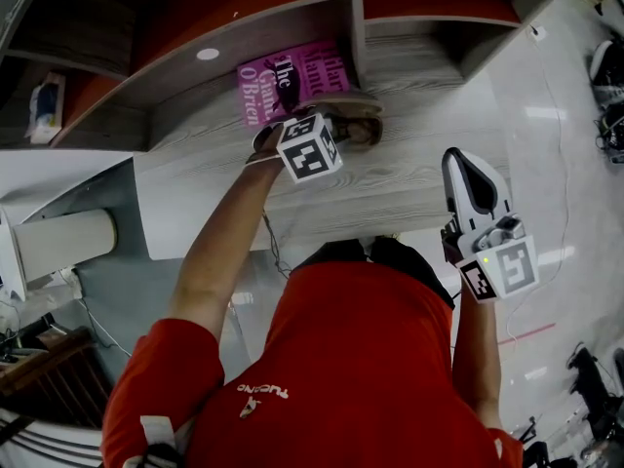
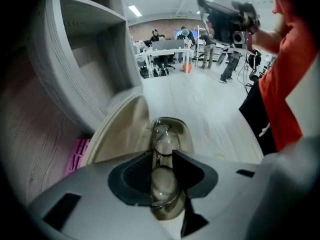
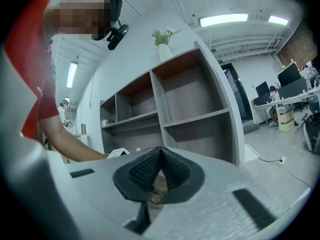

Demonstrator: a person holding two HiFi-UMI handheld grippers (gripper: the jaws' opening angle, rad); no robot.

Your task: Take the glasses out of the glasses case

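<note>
The tan glasses case (image 1: 359, 125) lies open on the pale wooden table (image 1: 409, 198), its lid (image 2: 117, 129) raised. The clear-lensed glasses (image 2: 165, 141) rest folded inside it. My left gripper (image 2: 162, 155) points steeply down into the case, its marker cube (image 1: 310, 146) above it; the jaws stand open on either side of the glasses, and I see no pad pressing on them. My right gripper (image 1: 466, 164) hangs level off the table's right side, shut and empty, with its pads meeting at the tip (image 3: 160, 151).
A pink book (image 1: 292, 81) lies just behind the case, against the wooden shelf unit (image 1: 244, 27). A white cylinder (image 1: 63, 242) sits at the left. In the left gripper view, desks and people (image 2: 170, 46) stand far off across the room.
</note>
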